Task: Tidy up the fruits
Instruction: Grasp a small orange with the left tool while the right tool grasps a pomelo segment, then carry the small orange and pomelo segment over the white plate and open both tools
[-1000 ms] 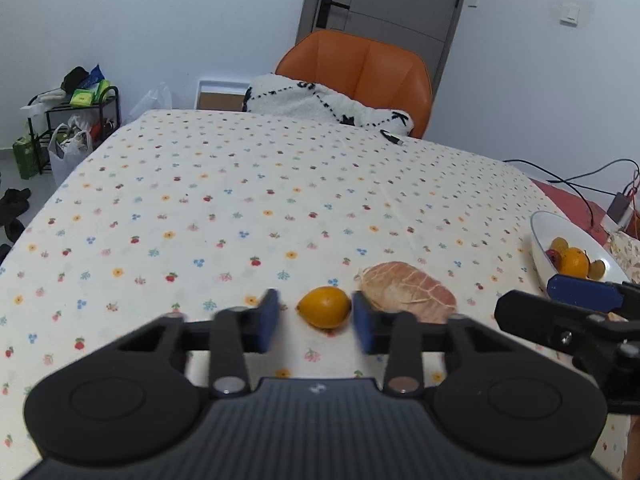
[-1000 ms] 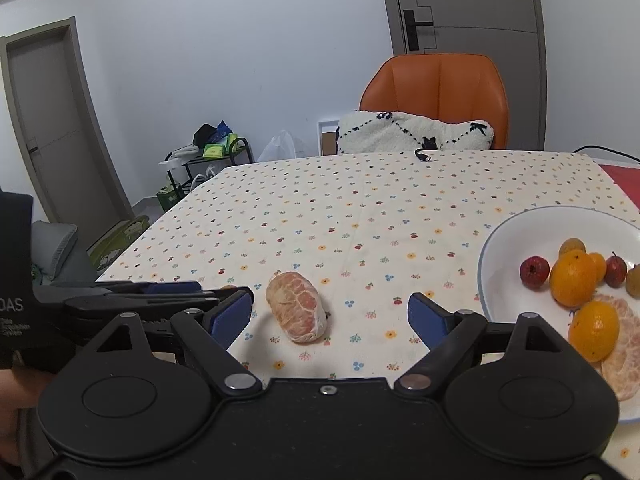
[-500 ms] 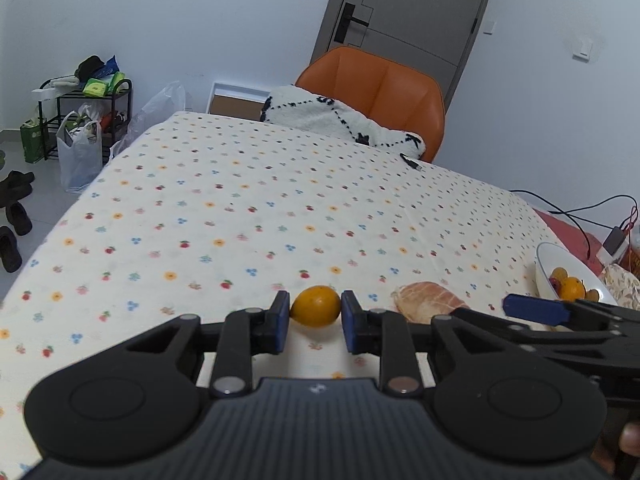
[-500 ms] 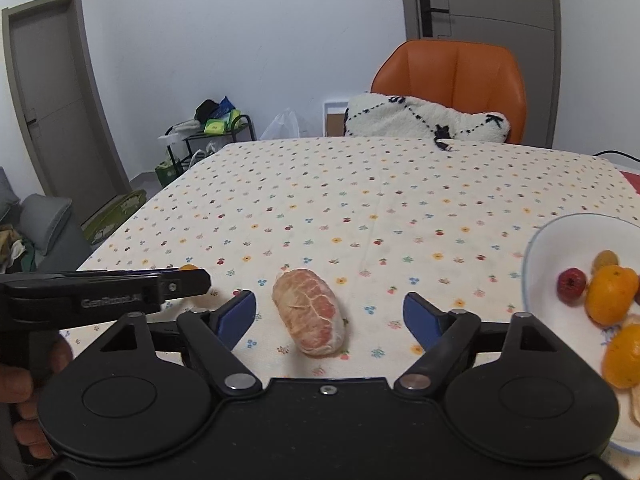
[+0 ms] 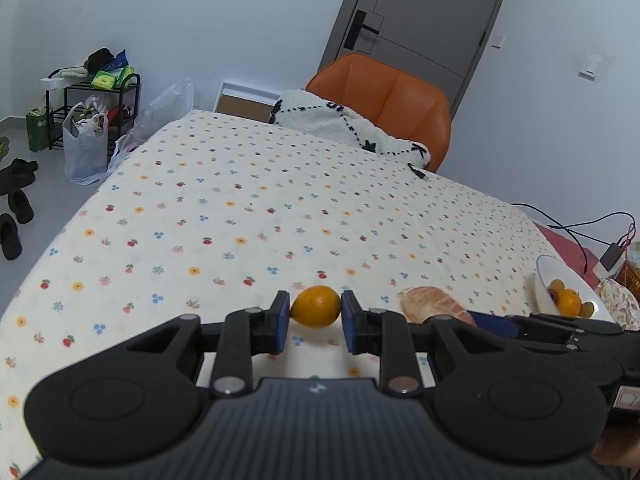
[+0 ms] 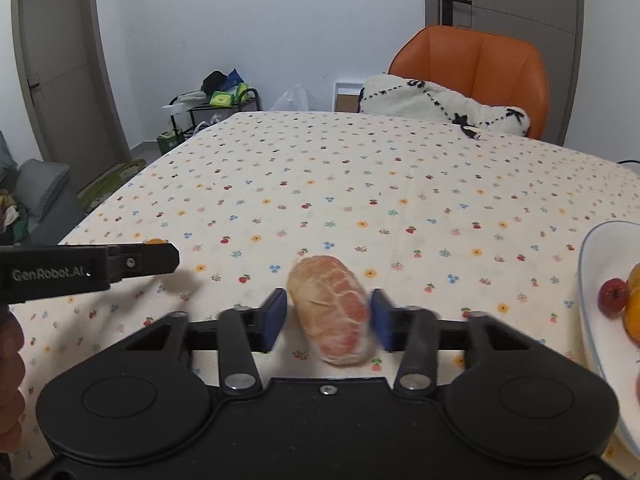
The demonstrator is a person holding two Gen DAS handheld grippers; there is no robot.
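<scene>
Showing both pick-ups of a fruit-sorting task at once, over a worktop (image 6: 400,168) covered by a flower-print cloth. An orange chair (image 5: 384,100) with a white fleece throw (image 5: 352,128) draped on it stands at the far edge.

The white bowl (image 6: 592,280) sits at the right edge of the worktop and already holds several oranges and small red fruits; judged from this, it is where the loose fruit belongs.

Right gripper (image 6: 327,320): its blue pads flank the peeled grapefruit (image 6: 330,308), which lies on the cloth near the bowl. The right pad looks to be at the fruit's skin. The left pad seems a little apart from it. The pads are motion-blurred, so whether the grip is complete cannot be told.

Left gripper (image 5: 313,320): its pads are pinched onto the two ends of the small orange fruit (image 5: 316,306), with no gap visible on either side. The fruit sits at or just above the cloth, left of the grapefruit and well apart from the bowl.

Step in hand, as judged: grasping, with neither fruit yet moved toward the bowl.

Next move: the right gripper should seat firmly but gently, since peeled flesh is soft and may tear or slip. It then needs a lift and a short carry over the rim. The left gripper has the longer carry and must cross behind or after the right one to avoid a collision.
</scene>
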